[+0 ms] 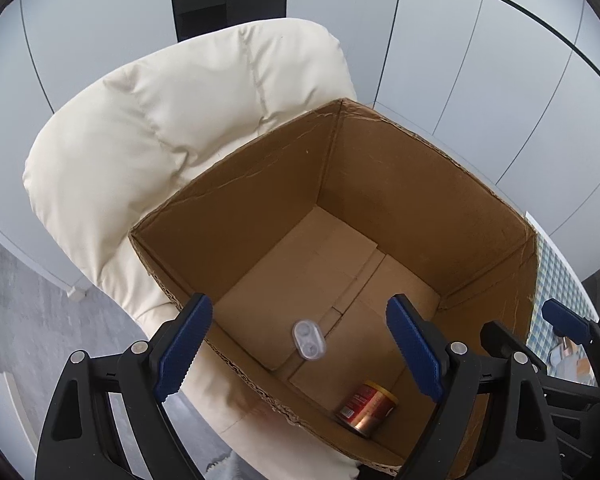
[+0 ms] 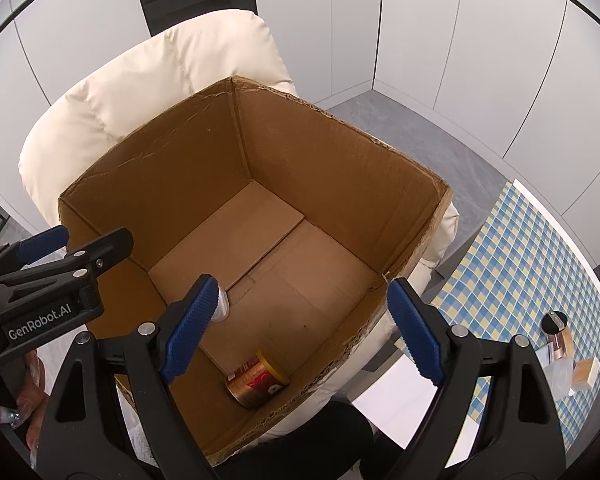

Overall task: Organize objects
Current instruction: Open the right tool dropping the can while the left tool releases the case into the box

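Both left gripper (image 1: 300,354) and right gripper (image 2: 302,332) spread wide and empty over the cardboard box (image 2: 340,152), can (image 2: 257,379) and clear case (image 1: 309,339) lying inside; remaining items (image 2: 568,356) at four o'clock on checkered table (image 2: 512,264), nearer right.

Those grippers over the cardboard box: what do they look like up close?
Both are alike: the left gripper and the right gripper are black plastic frames with triangular cut-outs and silver rivets. Each finger ends in a ribbed blue pad. Seen from the right wrist, the left one bears white lettering, GenRobot.AI.
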